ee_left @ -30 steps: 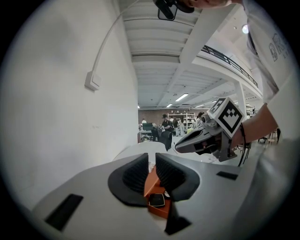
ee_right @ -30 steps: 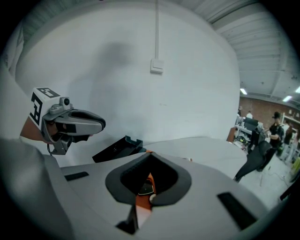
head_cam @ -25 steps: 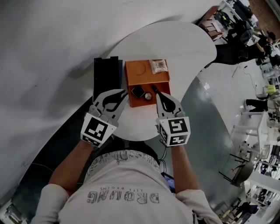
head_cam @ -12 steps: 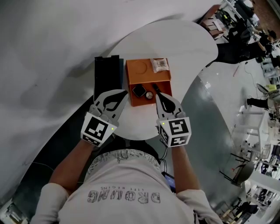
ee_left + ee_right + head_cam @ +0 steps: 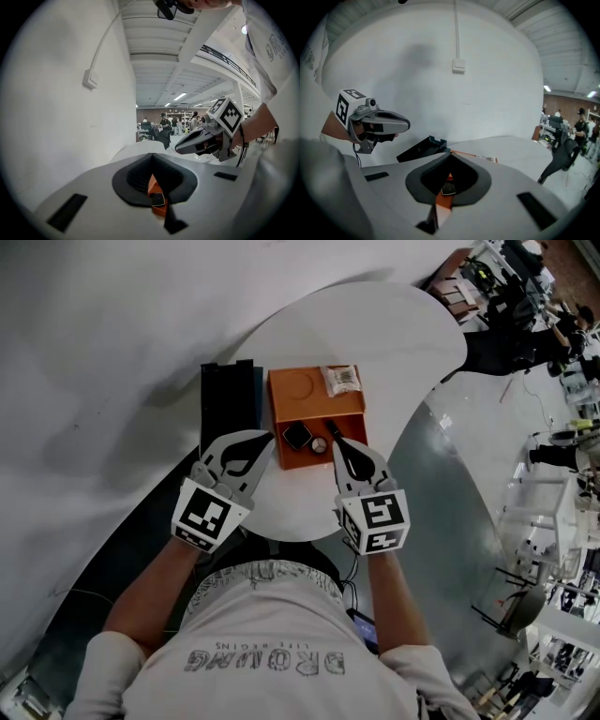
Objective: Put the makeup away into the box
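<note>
In the head view an orange box [image 5: 315, 401] lies open on the round white table [image 5: 394, 324]. It holds a black square compact [image 5: 297, 436], a small round item [image 5: 320, 444], a thin dark stick [image 5: 331, 430] and a clear packet [image 5: 340, 380]. My left gripper [image 5: 269, 440] is shut and empty, with its tips at the box's near left corner. My right gripper [image 5: 337, 442] is shut too, its tips at the near right corner beside the stick. The left gripper view shows the compact [image 5: 158, 199] just past the closed jaws. The right gripper view shows the compact [image 5: 449, 189] the same way.
A black lid or tray [image 5: 230, 404] lies against the box's left side, also visible as the black tray [image 5: 423, 147]. The table's near edge runs right under both grippers. A white wall stands to the left; a workshop with people lies far right.
</note>
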Motion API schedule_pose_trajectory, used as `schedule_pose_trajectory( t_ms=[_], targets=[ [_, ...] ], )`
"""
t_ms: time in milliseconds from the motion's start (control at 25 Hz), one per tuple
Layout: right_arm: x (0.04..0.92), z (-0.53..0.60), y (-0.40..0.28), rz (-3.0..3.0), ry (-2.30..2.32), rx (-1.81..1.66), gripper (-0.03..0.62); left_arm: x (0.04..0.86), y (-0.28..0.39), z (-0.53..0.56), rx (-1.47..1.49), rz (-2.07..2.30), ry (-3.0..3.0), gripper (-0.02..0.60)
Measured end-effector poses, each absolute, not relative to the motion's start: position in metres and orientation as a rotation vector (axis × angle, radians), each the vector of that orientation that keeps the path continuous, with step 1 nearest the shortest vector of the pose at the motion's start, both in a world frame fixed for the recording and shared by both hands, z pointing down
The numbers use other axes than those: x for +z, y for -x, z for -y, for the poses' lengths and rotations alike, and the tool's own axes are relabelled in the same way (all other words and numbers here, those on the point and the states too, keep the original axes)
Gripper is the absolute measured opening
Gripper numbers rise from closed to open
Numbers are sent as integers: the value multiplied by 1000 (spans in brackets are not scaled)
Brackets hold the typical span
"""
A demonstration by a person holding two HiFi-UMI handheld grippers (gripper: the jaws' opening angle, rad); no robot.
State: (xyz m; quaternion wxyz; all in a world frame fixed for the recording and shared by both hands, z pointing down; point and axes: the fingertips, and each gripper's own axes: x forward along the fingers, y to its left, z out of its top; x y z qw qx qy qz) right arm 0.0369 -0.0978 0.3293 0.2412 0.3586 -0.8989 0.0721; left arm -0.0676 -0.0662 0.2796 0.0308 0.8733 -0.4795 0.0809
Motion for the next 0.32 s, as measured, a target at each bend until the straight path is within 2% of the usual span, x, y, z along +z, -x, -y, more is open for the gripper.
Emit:
schedule_pose_trajectory(
  t_ms=[320],
  targets=[
    [343,100,-38,2447,-976,214,6,286,70,70,256,1472,-2689,21]
  ],
)
